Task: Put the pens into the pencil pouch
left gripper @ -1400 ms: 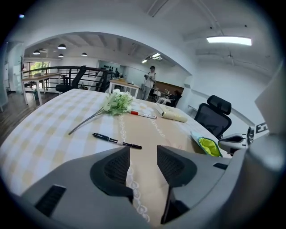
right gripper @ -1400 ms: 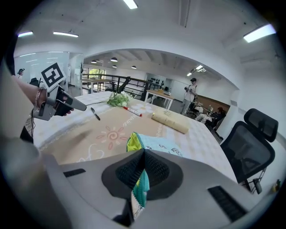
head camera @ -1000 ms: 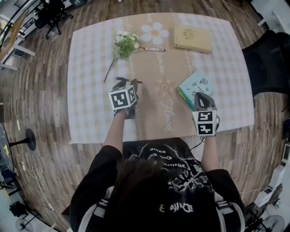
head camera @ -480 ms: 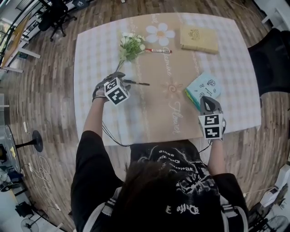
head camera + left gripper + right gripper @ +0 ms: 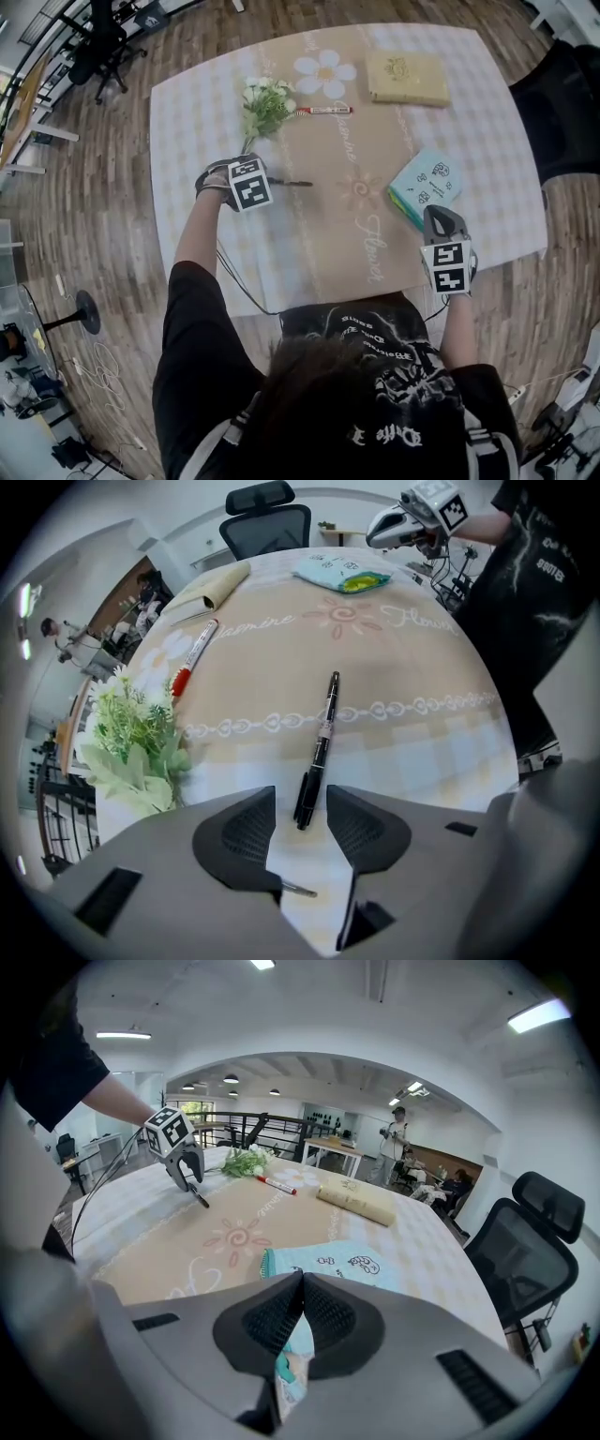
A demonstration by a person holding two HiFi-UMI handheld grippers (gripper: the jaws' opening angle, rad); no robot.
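Note:
A black pen (image 5: pixel 319 747) lies on the tablecloth, its near end between the fingers of my left gripper (image 5: pixel 300 803). That gripper points straight down; its jaws are closing, with a gap still showing on each side of the pen. From the head view the left gripper (image 5: pixel 246 183) sits at the left end of the black pen (image 5: pixel 292 183). A red pen (image 5: pixel 323 111) lies farther back. My right gripper (image 5: pixel 302 1283) is shut on the near edge of the teal pencil pouch (image 5: pixel 347 1260), which lies flat at the right (image 5: pixel 424 183).
A bunch of white flowers (image 5: pixel 262 101) lies just behind the left gripper. A beige notebook (image 5: pixel 408 77) rests at the back right. The table (image 5: pixel 187 122) has a checked cloth, and a black office chair (image 5: pixel 562 112) stands at the right.
My left gripper has moved left and down onto the black pen's end and rolled about a quarter turn. The right gripper has stayed on the pouch.

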